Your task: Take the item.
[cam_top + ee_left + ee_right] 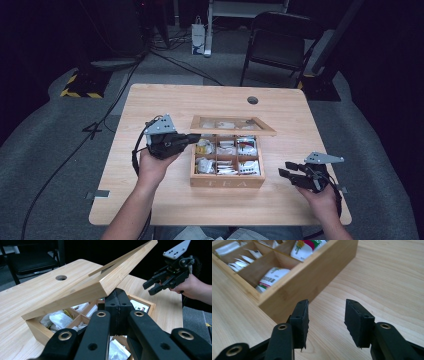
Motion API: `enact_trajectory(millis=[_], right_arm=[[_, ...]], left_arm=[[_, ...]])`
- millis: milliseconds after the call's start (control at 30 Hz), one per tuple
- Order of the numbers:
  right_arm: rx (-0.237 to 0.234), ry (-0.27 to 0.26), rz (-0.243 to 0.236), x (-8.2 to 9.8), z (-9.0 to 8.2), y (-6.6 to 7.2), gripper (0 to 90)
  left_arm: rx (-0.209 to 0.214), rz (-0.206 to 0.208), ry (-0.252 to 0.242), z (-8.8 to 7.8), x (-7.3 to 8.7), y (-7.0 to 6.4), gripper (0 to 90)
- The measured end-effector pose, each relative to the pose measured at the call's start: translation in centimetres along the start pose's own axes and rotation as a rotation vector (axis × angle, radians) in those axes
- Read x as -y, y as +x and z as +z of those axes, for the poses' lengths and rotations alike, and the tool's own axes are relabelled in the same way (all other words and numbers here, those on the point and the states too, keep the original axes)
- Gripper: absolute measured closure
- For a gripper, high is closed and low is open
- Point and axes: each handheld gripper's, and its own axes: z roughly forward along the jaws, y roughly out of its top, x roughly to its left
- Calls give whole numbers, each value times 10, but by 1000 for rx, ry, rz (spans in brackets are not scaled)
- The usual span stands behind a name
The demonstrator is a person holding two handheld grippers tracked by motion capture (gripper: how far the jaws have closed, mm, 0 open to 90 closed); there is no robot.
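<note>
Left gripper view has the left hand-held gripper (117, 305) pressed together under the lid (100, 285), propping it half-raised over the tea box (227, 181) mid-worktop (165, 205). The right hand-held gripper (326, 322), apart and empty beside the box's right wall, should approach a sachet (270, 277) from above while the lid stays steady.

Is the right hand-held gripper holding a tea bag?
No: in the right gripper view the right hand-held gripper has bare table between its open jaws.
</note>
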Motion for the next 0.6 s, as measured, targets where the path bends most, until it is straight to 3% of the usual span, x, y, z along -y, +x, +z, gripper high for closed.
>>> enact_trajectory(millis=[400,467,600], right_arm=[[-56,-19,-30,-30,-4,15,586],[-88,-24,-54,-38,-2,21,587],[-107,-18,-82,-46,1,27,594]], left_arm=[[3,-1,5,0,0,0,899],[3,0,8,0,1,0,899],[4,0,8,0,0,0,899]])
